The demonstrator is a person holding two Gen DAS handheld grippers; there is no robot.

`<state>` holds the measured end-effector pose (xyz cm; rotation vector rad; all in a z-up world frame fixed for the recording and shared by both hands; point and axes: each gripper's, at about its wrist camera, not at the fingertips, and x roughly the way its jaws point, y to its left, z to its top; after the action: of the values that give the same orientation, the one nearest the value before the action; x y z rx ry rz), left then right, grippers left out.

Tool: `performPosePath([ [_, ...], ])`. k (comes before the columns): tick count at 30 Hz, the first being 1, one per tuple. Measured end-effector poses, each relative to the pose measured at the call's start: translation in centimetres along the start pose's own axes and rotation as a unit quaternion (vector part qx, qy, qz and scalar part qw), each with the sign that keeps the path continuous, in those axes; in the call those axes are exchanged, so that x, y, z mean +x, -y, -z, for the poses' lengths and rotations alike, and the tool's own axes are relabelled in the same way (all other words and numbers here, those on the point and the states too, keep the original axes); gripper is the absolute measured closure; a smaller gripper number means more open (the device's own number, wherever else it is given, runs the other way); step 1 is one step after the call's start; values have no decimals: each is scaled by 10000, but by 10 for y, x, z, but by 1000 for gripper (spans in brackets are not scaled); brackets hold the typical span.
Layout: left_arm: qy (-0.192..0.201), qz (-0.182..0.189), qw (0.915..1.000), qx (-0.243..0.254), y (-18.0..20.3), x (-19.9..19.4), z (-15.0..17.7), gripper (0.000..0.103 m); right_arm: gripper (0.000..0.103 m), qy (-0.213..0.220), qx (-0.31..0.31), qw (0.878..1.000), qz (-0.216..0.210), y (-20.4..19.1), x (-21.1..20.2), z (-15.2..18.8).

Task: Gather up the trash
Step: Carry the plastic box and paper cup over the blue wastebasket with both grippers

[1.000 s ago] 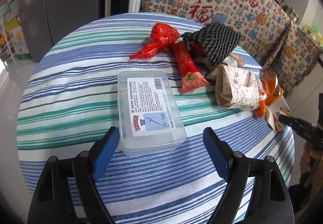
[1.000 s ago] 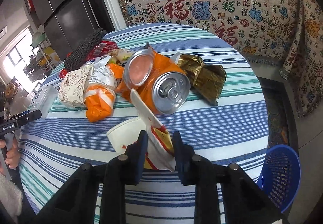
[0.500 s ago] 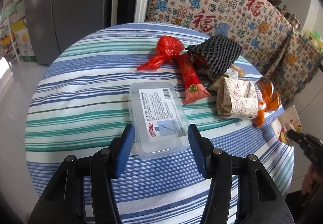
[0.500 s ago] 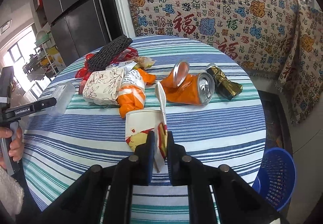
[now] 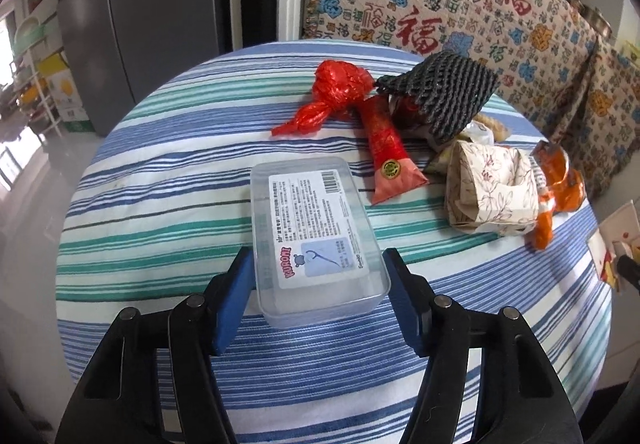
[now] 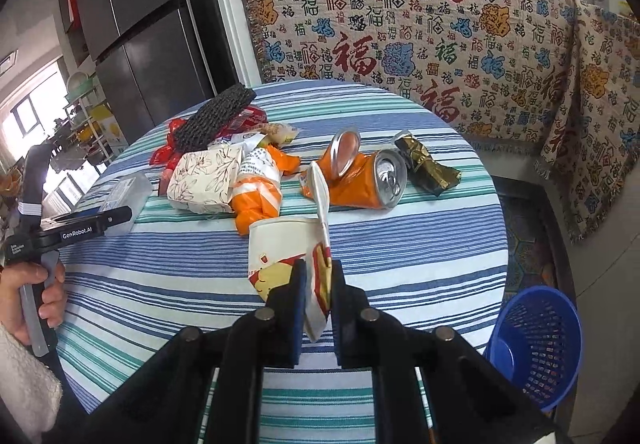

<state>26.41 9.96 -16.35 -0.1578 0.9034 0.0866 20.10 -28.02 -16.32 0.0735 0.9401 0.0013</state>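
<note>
The round bench (image 6: 420,256) with the striped cloth carries a pile of trash. Down on the floor by its right side stands the blue basket (image 6: 534,348). The clear plastic box (image 5: 316,240) lies on the bench, between the jaws of the left gripper (image 5: 318,286); the jaws are opening a little, and I cannot tell if the pads press it. The right gripper (image 6: 318,284) is clamped tight on the crushed paper cup (image 6: 288,256), just above the cloth. It is best to carry the cup right over the basket before letting go, and squeeze the box firmly before lifting.
</note>
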Motion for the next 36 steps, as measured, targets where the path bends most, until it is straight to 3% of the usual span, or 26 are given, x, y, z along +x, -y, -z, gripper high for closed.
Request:
performPosePath([
  [9,510,688,9952,477,46,-67,1,39,92,340,265,9990,82,29,-46,0],
  [17,540,1288,9891,457,75,-86,11,39,92,537,516,9967,322,61,-75,6],
  [21,386,1298,9885,674,93,-80,22,39,92,526,561,9963,388,71,-80,11],
  [29,-389,929,9880,1169,105,-30,53,38,92,368,559,9970,395,78,-77,23],
  [32,-339,878,9882,1212,110,-30,51,39,92,352,519,9971,423,76,-77,23],
  [36,-268,1107,9873,1106,113,-42,44,40,92,403,548,9965,491,82,-86,19],
])
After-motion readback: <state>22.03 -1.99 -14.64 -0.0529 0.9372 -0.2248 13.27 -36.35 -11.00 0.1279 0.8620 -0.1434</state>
